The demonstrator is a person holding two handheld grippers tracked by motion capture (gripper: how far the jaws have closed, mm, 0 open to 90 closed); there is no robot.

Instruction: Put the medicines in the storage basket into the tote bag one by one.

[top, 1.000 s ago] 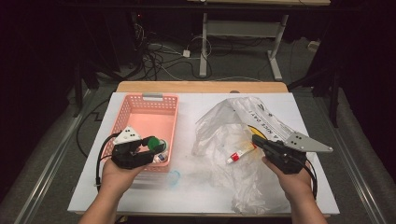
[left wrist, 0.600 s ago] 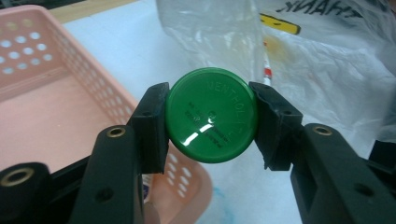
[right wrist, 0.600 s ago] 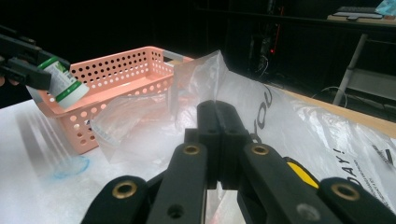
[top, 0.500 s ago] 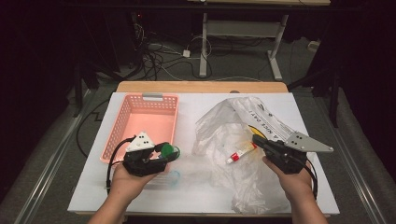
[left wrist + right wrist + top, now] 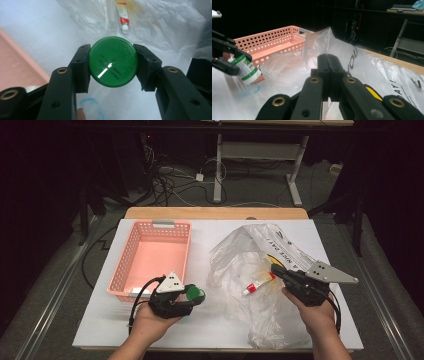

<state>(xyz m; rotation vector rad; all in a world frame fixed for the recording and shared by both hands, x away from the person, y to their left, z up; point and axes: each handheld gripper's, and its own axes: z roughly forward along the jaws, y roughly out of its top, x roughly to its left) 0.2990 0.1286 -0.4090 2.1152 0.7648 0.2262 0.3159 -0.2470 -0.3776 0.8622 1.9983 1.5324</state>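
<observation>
High view: a small white jar with a round green screw lid [image 5: 194,293] is held in the left claw [image 5: 192,296] just off the near right corner of the pink perforated plastic basket [image 5: 131,251], above the white-covered table [image 5: 210,327]. The basket appears empty, so nothing has been packed into it. To the right, the crumpled clear plastic bag with black lettering [image 5: 240,270] lies spread on the table, a small white tube with a red cap end [image 5: 258,283] resting inside it or on it; which cannot be told. The right claw [image 5: 275,268] is pressed together on the bag's film beside the tube.

Left gripper view: the jar [image 5: 113,61] is seen lid-on, pinched at its sides between the two black jaws, with the tube [image 5: 122,15] and the bag [image 5: 162,22] beyond and an edge of the basket [image 5: 15,62] at left.

Right gripper view: the jaws are seen closed, with bag film [image 5: 362,65] gathered at their tips. Farther off, the jar [image 5: 245,67] is held tilted in the left claw [image 5: 237,63], in front of the basket [image 5: 272,42].

By these pictures, the unpacking is judged to be at an early stage: one item is lifted clear of the bag but not yet placed, the tube remains with the bag, and the bag is kept pinned for the next pick.
</observation>
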